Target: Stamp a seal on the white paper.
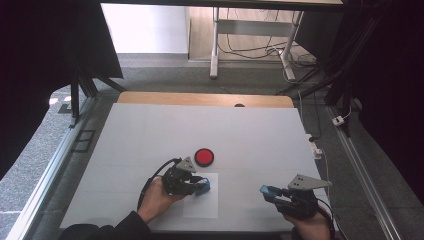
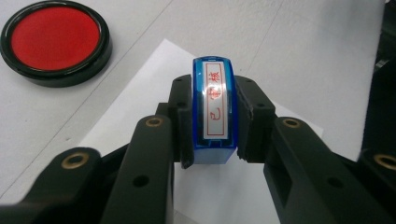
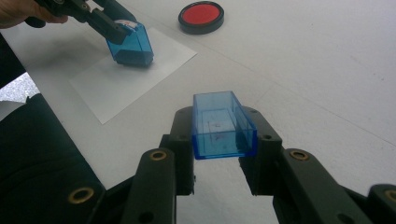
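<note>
My left gripper [image 1: 199,186] is shut on a blue stamp [image 1: 203,187], its jaws pressing the stamp's two sides. A white label with red characters runs along the stamp's [image 2: 215,109] top. The stamp [image 3: 130,46] is tilted over a white paper sheet [image 3: 135,77], its lower end at or just above the sheet; I cannot tell whether they touch. My right gripper [image 1: 270,192] holds a clear blue cap [image 3: 222,125] off to the right, hollow side facing away from the jaws. It hangs above the bare white table [image 1: 250,135].
A round red ink pad in a black case [image 1: 204,156] lies open just beyond the paper [image 1: 205,202]. A wooden edge [image 1: 200,98] borders the table's far side. Cables and a table frame [image 1: 215,45] stand on the floor behind.
</note>
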The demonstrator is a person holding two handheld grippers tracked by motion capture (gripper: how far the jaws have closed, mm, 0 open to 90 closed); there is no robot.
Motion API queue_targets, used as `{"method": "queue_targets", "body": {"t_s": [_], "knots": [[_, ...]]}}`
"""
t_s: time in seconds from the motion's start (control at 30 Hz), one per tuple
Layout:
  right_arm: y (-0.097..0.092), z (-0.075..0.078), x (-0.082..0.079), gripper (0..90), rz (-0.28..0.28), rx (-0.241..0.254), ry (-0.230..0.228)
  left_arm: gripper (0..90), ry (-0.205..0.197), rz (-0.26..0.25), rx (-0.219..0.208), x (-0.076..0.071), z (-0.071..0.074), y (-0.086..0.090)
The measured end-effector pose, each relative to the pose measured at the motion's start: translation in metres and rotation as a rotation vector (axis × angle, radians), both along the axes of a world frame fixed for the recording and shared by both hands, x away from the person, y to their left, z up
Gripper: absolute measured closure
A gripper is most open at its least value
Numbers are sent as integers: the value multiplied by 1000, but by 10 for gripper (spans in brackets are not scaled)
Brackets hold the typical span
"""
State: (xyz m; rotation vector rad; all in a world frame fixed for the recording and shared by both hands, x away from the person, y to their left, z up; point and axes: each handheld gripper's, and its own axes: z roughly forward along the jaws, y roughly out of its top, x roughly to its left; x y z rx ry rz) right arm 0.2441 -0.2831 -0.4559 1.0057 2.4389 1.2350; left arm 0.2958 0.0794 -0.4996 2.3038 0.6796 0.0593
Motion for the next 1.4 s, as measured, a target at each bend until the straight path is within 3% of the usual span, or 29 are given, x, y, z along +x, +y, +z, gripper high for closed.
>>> {"method": "queue_targets", "body": {"t_s": [0.33,0.67,0.87,1.2,1.3,1.4], "knots": [[0,0,0,688,0,0,0,709,-37,-2,31,-7,-1,-4],[0,0,0,687,2,-2,0,711,-106,-8,115,-17,2,-13],[0,0,0,687,2,-1,0,711,-69,4,82,-13,1,-9],[1,0,0,687,0,-5,2,711,55,34,-21,2,-4,2],[0,0,0,688,1,-3,3,711,63,35,-26,3,-4,3],[0,0,1,688,1,-3,3,712,47,33,-12,1,-3,1]]}}
